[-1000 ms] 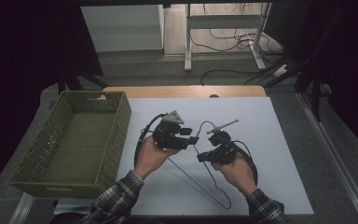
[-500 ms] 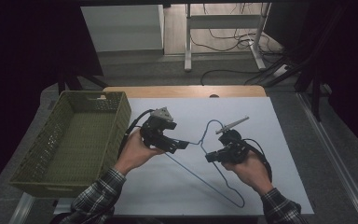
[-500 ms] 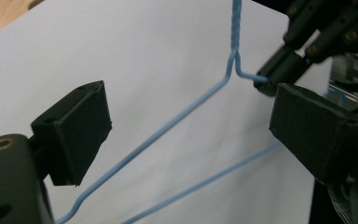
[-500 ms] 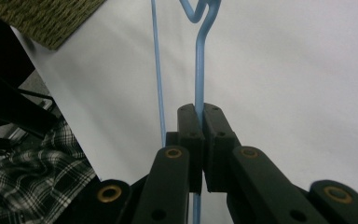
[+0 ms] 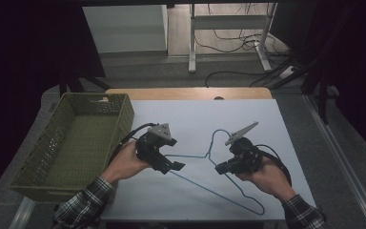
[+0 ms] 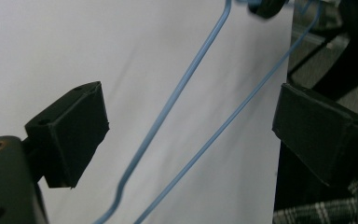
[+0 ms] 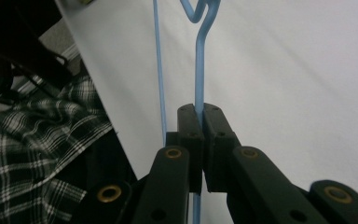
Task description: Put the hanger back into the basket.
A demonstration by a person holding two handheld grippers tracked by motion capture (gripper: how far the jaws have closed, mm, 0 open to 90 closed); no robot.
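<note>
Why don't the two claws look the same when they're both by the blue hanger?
The right claw is pinched shut on the blue wire hanger, while the left claw has just been opening and stands wide, with two hanger wires running between its jaws untouched. In the high view the right claw points toward the left one, and the left claw points toward the right one. Both are black, two-jawed and hand-held over the white table.

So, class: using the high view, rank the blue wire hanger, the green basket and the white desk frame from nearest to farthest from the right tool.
1. Blue wire hanger: clamped in the right tool.
2. Green basket: table's left side.
3. White desk frame: on the floor beyond the table.
</note>
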